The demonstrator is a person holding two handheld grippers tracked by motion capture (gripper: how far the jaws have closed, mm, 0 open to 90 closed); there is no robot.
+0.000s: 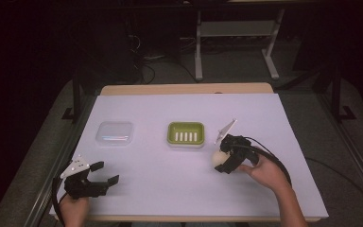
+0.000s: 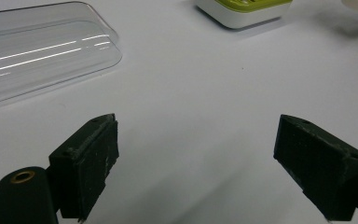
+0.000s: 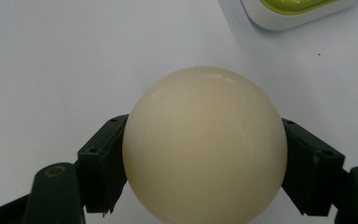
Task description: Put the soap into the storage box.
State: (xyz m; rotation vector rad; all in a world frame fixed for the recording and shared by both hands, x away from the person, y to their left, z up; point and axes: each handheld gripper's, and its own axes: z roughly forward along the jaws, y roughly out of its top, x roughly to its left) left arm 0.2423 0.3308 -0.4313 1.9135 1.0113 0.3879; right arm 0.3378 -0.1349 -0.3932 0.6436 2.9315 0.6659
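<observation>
Cream ball (image 3: 204, 147) sits clamped between the jaws of the right claw (image 1: 226, 159), hand angled up-left at frame's right; left claw (image 1: 105, 173) gapes empty, lower left

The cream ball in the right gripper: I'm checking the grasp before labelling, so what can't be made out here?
- Underside of the cream ball: cut off by the bottom edge in the right gripper view, so any table contact is unclear.
- Ball in the high view: partly covered by the right gripper.
- Green soap dish: cut off by the top edge.
</observation>
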